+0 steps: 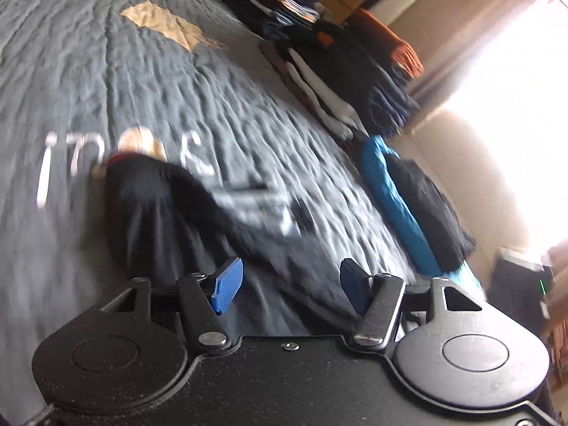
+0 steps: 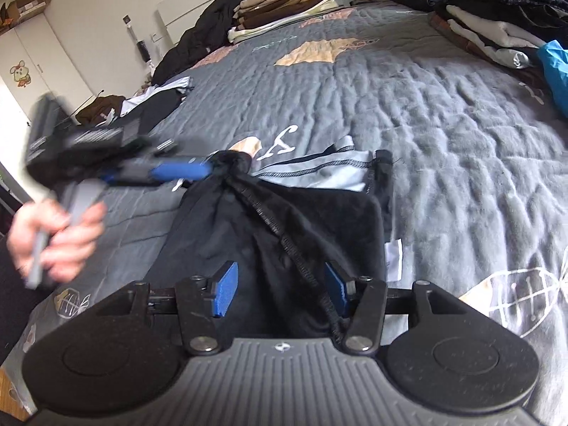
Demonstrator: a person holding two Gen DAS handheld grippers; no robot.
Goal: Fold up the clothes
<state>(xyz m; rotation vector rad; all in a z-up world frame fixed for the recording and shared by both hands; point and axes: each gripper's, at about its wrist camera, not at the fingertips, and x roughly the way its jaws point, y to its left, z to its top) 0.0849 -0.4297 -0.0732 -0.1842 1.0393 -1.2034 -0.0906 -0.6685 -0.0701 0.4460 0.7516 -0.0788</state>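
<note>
A black fleecy garment [image 2: 312,227] with a pale blue panel [image 2: 319,174] and a white tag lies crumpled on the grey quilt [image 2: 426,113]. In the right wrist view my right gripper [image 2: 281,293] is open, low over the near part of the garment, with a stitched seam running past its right pad. My left gripper [image 2: 207,171], held by a hand [image 2: 53,241], reaches in from the left, its blue fingers at a bunched peak of the cloth. The blurred left wrist view shows the left gripper [image 1: 289,285] with its pads wide apart and the dark garment [image 1: 159,213] between and beyond them.
Stacks of folded clothes [image 2: 497,17] line the bed's right side, with a bright blue garment [image 2: 553,67] beside them. A tan and brown stack [image 2: 301,0] and a black jacket [image 2: 213,25] sit at the far end. More clothes [image 2: 152,106] lie at the left edge.
</note>
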